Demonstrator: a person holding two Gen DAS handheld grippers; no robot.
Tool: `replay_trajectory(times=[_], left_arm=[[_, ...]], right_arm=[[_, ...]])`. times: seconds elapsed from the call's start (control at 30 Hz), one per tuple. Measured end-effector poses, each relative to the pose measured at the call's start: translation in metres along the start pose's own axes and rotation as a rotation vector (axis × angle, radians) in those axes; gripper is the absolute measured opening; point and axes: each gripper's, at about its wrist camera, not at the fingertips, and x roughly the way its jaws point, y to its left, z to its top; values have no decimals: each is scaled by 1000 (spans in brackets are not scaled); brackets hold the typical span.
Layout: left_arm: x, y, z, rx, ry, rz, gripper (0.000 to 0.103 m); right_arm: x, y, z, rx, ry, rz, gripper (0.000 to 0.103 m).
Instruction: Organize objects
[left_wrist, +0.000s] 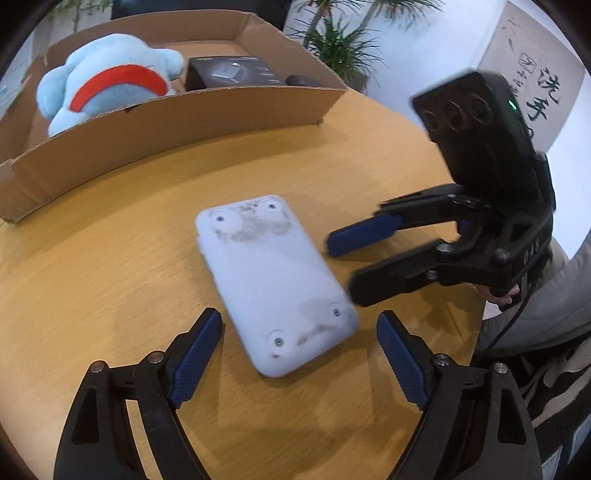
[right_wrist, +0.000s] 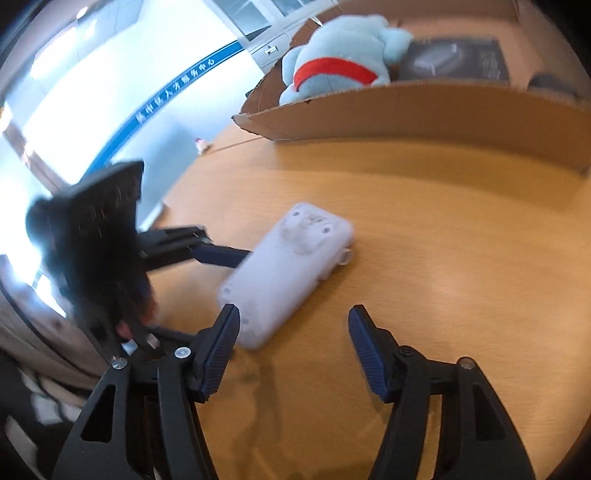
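Surface (left_wrist: 110, 236): light wood grain, rounded edge at the right of the left wrist view, seam line near the far left of the right wrist view.

Resting directly on it:
- Pale lavender rectangular device (left_wrist: 275, 284), flat, underside up, four round feet with screws at the corners, grey smudges near both ends; small ring visible at one end in the right wrist view. Apart from the box.
- Open cardboard box (left_wrist: 177, 122), shallow, along the far side, front wall bowed.
- Small pale object (right_wrist: 202, 144), far off near the seam; too blurred to identify.

Soft shadows on the wood beside the device.
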Motion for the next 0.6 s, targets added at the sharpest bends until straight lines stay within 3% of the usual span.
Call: replay_trajectory(times=[0.13,0.27,0.4,0.5,0.53,0.6], left_arm=[[4,1,2,-7,-23,-31,95],[5,6,3,-35,-51,-9,95],[6,14,7,-79,-60,-2,95],[7,14,10,-86,-52,78,79],[7,13,11,-85,-51,109,69],[10,12,12,-81,-50,127,68]], right_arm=[[15,3,12,67,26,48,61],[21,8,18,88,29,6,61],[23,4,19,142,26,-12,47],[27,4,22,162,27,-31,43],[28,6,22,164,29,-42,43],[30,7,24,171,38,-54,42]])
